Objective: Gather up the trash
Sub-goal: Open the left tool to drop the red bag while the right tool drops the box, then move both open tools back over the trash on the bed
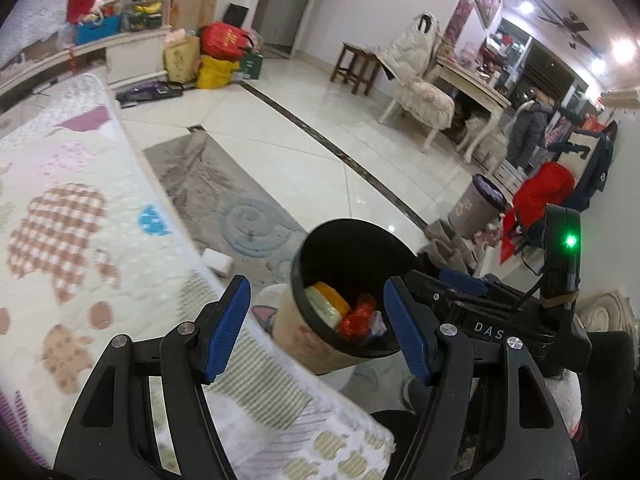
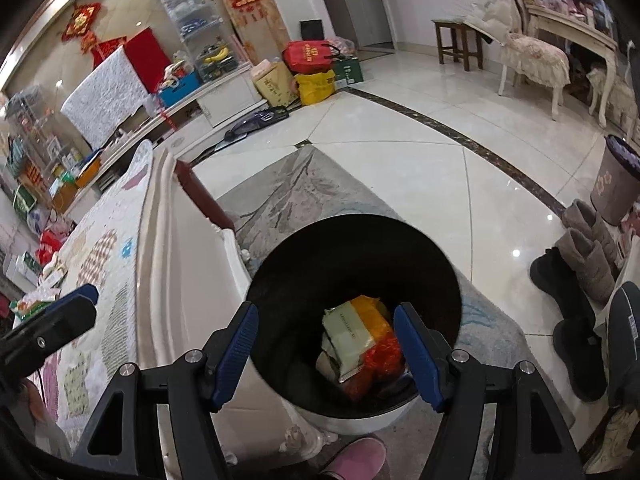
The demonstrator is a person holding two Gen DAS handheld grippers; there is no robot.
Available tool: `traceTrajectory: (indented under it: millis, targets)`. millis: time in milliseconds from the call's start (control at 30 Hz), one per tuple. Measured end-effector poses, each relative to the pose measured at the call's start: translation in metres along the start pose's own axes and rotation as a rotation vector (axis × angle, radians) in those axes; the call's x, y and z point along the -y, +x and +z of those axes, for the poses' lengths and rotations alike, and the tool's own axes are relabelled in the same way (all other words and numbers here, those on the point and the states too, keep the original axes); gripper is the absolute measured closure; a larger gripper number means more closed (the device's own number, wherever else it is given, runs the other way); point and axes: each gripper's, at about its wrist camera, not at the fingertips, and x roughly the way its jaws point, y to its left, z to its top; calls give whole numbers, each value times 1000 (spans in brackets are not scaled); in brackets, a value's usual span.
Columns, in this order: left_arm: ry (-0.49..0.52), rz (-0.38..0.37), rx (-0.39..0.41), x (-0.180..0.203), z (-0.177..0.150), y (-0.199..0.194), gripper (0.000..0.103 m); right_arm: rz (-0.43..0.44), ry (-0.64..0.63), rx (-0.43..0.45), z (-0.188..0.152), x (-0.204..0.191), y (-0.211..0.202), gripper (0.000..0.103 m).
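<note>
A trash bin with a black liner point(image 1: 320, 344) point(image 2: 280, 272) stands on the floor beside the table. Inside lie a pale green packet point(image 2: 350, 332), an orange packet point(image 2: 372, 308) and red crinkled wrappers point(image 2: 384, 356); they also show in the left wrist view point(image 1: 340, 308). My left gripper point(image 1: 316, 320) is open and empty, above the table's edge and facing the bin. My right gripper point(image 2: 326, 352) is open and empty, directly over the bin's mouth. The right gripper's body point(image 1: 520, 312) shows in the left wrist view; a left finger point(image 2: 76, 296) shows in the right wrist view.
A quilted cloth with patterned patches point(image 1: 80, 240) covers the table point(image 2: 176, 280). A grey rug point(image 2: 304, 188) lies under the bin. A second bin point(image 2: 616, 180), boots point(image 2: 588, 256) and black shoes point(image 2: 576, 344) stand at the right. Bags point(image 2: 312, 68) and a chair point(image 2: 532, 60) are far back.
</note>
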Motion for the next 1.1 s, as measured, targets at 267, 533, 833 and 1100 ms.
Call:
traceTrajectory:
  millis: [267, 533, 833, 1100]
  targets:
    - [-33, 87, 51, -29, -10, -34, 35, 10, -70, -5, -6, -36, 0, 35]
    - [-73, 200, 88, -67, -27, -69, 35, 64, -142, -21, -11, -86, 5, 35]
    - [-120, 324, 139, -113, -48, -105, 35, 133, -225, -46, -21, -149, 11, 35]
    - [-169, 372, 169, -148, -68, -137, 35, 175, -304, -75, -36, -207, 17, 35]
